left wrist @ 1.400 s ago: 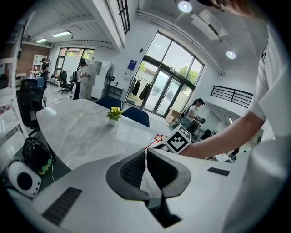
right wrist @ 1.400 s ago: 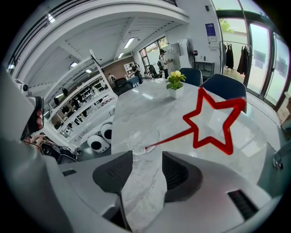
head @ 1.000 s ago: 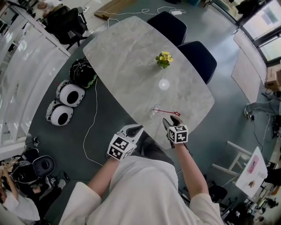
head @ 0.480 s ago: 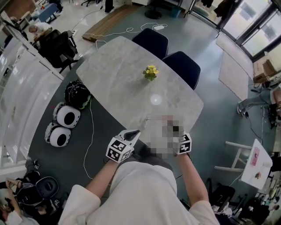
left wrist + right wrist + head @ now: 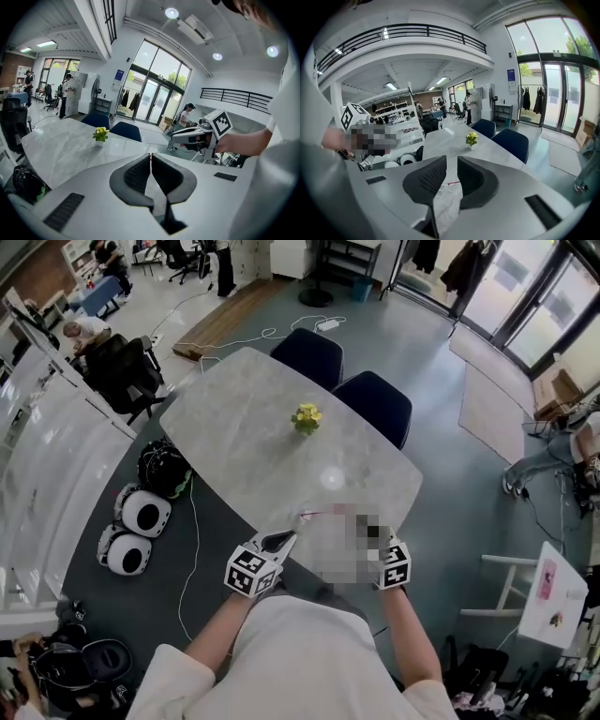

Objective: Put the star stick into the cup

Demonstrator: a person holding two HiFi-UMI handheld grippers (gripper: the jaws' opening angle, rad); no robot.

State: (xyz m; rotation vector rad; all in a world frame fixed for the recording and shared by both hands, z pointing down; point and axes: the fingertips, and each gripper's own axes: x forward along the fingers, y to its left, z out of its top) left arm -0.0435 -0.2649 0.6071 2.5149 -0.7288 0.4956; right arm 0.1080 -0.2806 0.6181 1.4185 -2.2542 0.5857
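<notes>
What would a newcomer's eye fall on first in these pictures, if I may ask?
First the broad pale marble table with a small pot of yellow flowers near its middle and two dark blue chairs at its far side. Then, at its near edge, the left gripper with jaws together and the right gripper, whose empty jaws have just been closing, each bearing a black-and-white marker cube.

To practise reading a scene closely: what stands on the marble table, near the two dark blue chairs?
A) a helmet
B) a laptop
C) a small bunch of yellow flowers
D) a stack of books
C: the yellow flowers stand on the table, towards its far side.
</notes>
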